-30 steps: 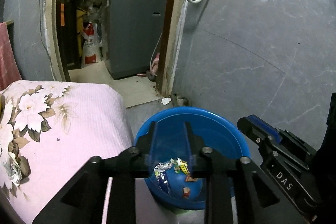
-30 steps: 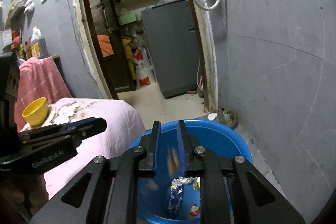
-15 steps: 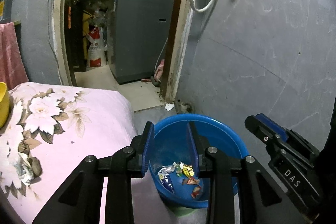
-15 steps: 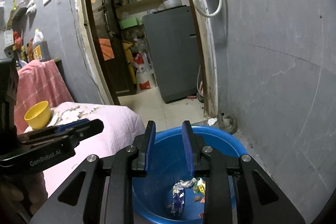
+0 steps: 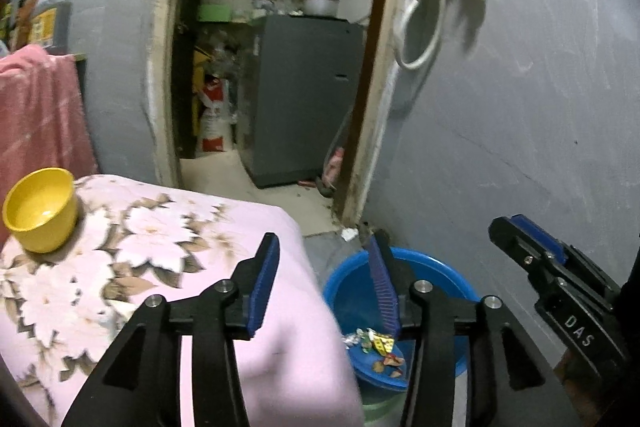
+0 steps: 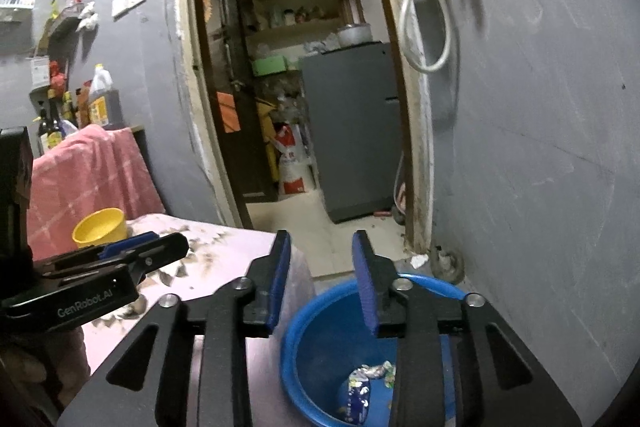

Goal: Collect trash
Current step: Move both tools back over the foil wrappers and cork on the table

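Observation:
A blue plastic tub (image 5: 352, 287) (image 6: 320, 311) stands on the floor beside the bed, with several crumpled wrappers (image 5: 376, 343) (image 6: 360, 391) lying in its bottom. My left gripper (image 5: 324, 267) hangs above the tub's left rim and the bed's corner; its jaws are opening and nothing is between them. My right gripper (image 6: 322, 255) is raised over the tub's near left rim; its jaws are opening too, with nothing between them. Each gripper shows at the edge of the other's view: the right gripper (image 5: 524, 231), the left gripper (image 6: 156, 245).
A bed with a pink floral cover (image 5: 160, 247) fills the left. A yellow bowl (image 5: 40, 209) sits on it. A pink towel (image 6: 88, 171) hangs behind. A grey wall (image 5: 520, 107) runs along the right. An open doorway shows a grey fridge (image 6: 352, 131).
Both grippers have risen and drawn back from the tub, and their jaws have spread apart. A wrapper blurred between the right jaws one second ago now lies in the tub.

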A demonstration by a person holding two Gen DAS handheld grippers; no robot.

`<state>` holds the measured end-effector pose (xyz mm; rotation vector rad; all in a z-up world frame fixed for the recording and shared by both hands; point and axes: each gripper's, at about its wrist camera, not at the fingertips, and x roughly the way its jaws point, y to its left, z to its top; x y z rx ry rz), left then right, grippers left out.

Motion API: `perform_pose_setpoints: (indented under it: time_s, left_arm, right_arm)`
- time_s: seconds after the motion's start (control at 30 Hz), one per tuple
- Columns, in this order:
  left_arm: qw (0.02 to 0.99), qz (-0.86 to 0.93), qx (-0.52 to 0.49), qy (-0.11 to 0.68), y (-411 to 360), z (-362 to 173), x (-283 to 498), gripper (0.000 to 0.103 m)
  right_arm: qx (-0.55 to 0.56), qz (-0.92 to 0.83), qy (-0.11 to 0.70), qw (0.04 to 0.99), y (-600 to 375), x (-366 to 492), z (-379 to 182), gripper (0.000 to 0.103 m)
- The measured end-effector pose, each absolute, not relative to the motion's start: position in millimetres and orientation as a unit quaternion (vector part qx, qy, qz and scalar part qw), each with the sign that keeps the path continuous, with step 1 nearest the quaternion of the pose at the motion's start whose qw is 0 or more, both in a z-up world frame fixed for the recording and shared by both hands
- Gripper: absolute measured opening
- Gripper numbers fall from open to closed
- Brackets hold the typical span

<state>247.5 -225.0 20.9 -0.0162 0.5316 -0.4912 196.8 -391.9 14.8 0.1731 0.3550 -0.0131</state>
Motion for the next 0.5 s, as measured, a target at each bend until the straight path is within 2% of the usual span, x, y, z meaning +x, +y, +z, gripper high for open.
perform_pose_setpoints:
  time_s: [0.13,0.33,0.4,0.47,0.5]
  left_arm:
    - [0.945,-0.217,-0.015,0.245,-197,30,240,0.045]
    - [0.958,-0.181,-0.026,0.222,-153,40,228,0.063]
    - [0.962,-0.167,-0.029,0.215,-140,42,226,0.072]
    - [0.966,-0.154,-0.033,0.204,-124,43,221,0.084]
    - [0.969,-0.147,-0.036,0.197,-116,44,219,0.087]
  right_arm:
    - [0.079,0.004,0.164,0.983,-373,195,26,0.038]
    - [0.071,0.022,0.149,0.986,-342,194,39,0.054]
    - [0.068,0.026,0.147,0.986,-332,196,42,0.073]
    - [0.067,0.031,0.14,0.987,-322,196,45,0.079]
    - [0.065,0.033,0.137,0.988,-317,195,47,0.082]
